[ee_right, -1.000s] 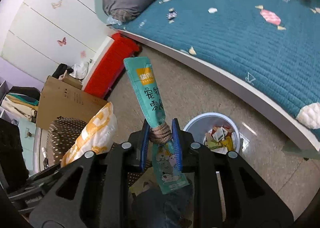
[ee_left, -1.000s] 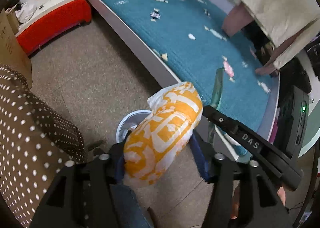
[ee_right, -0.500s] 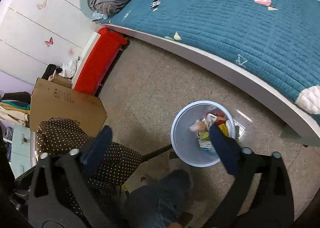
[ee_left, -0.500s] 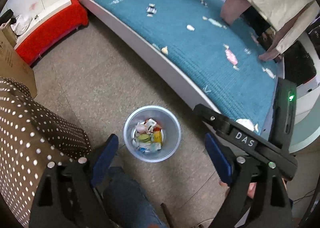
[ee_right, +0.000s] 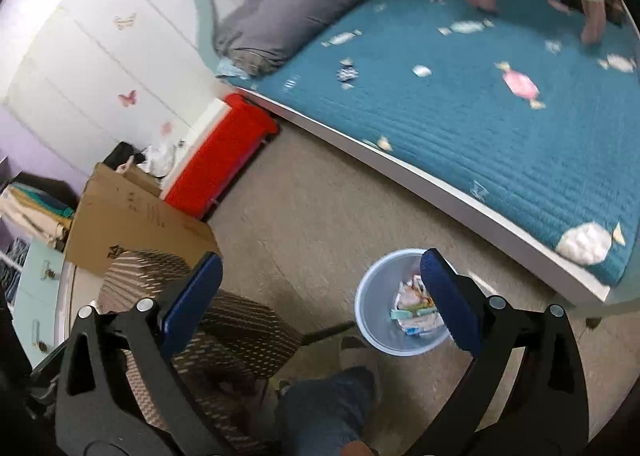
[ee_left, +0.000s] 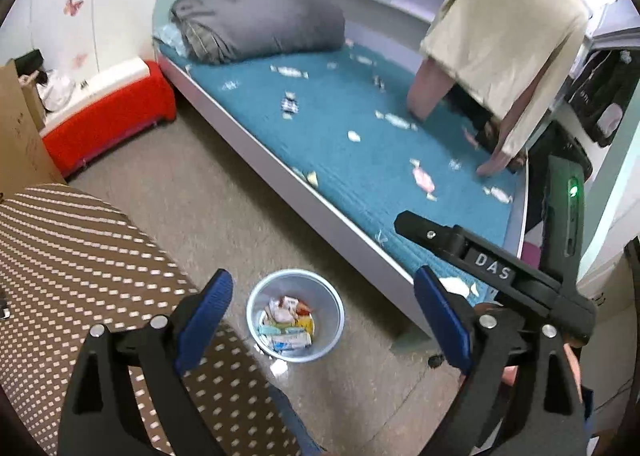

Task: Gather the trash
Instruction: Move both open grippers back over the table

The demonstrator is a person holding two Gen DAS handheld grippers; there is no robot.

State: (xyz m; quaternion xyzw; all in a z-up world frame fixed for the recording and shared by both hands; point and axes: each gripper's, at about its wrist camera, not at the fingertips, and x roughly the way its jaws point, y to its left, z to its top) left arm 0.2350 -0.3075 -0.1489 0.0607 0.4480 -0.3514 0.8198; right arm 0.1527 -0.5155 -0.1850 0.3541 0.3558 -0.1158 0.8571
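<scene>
Left wrist: left gripper [ee_left: 320,302] agape above seemingly wrapper-filled bin [ee_left: 334,302]

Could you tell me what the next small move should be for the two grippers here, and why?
Probably swing both away from the bin toward wherever trash remains. The left gripper and right gripper are open and empty, and wrappers lie in the bin. No loose trash shows for certain in these views; the shapes on the bedspread look printed.

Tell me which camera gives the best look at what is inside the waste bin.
The left wrist view. There the waste bin sits whole between the open left gripper, its wrappers unobstructed. In the right wrist view one blue finger of the right gripper covers part of the bin's rim and contents.
</scene>
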